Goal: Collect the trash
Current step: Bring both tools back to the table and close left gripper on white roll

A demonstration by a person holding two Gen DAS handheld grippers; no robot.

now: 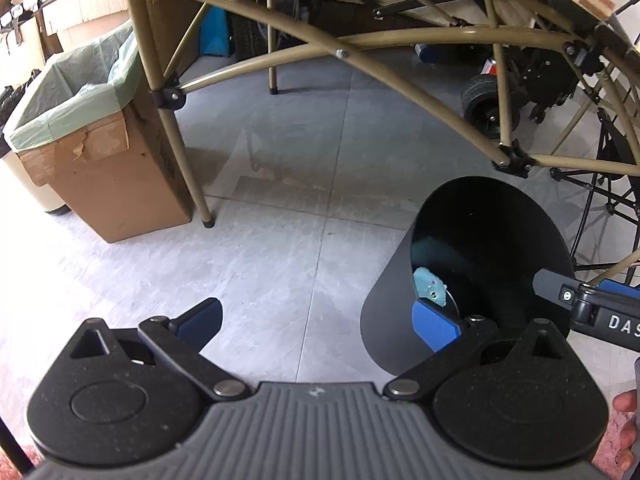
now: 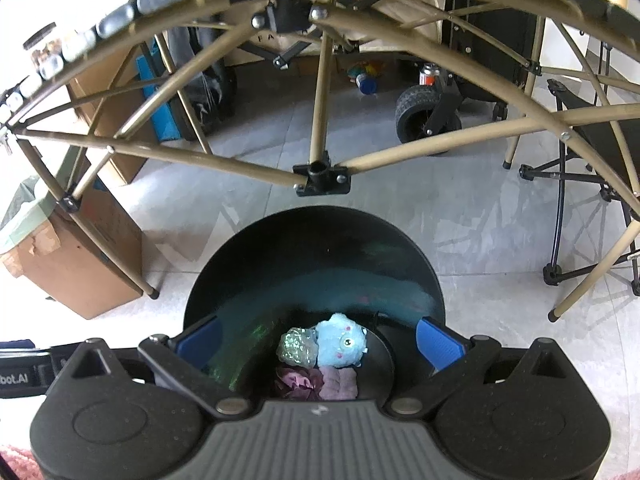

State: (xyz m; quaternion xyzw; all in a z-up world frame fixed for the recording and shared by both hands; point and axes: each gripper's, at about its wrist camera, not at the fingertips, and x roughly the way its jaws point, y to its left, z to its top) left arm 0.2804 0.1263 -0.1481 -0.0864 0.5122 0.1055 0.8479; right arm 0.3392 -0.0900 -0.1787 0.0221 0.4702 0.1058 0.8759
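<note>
Down inside the black bin [image 2: 312, 264], on its round floor, lie four scraps of trash: a pale blue fuzzy ball [image 2: 341, 345] with a small face, a glittery greenish wad [image 2: 297, 347] touching its left side, and below them a crumpled dark purple piece [image 2: 297, 382] beside a lilac one [image 2: 341, 383]. The right gripper [image 2: 318, 340] hangs over the bin's mouth with its blue-padded fingers spread wide, one near each side of the rim, holding nothing. At that view's left edge a black part reads "bot.AI".

From the left wrist view the bin [image 1: 472, 264] shows from outside, standing on the grey tiled floor [image 1: 280, 240], and only the blue ball [image 1: 430, 286] is visible in it. The left gripper [image 1: 320, 326] is likewise wide open and empty, its right finger [image 1: 436, 326] at the bin's near wall; whether it touches, I cannot tell. The other gripper enters from the right, lettered "DAS".

Beyond stands a tan folding-table frame [image 1: 304, 40], and left of it a cardboard box [image 1: 100, 168] lined with a green bag. A board behind the frame shows "FAN", cut off.
</note>
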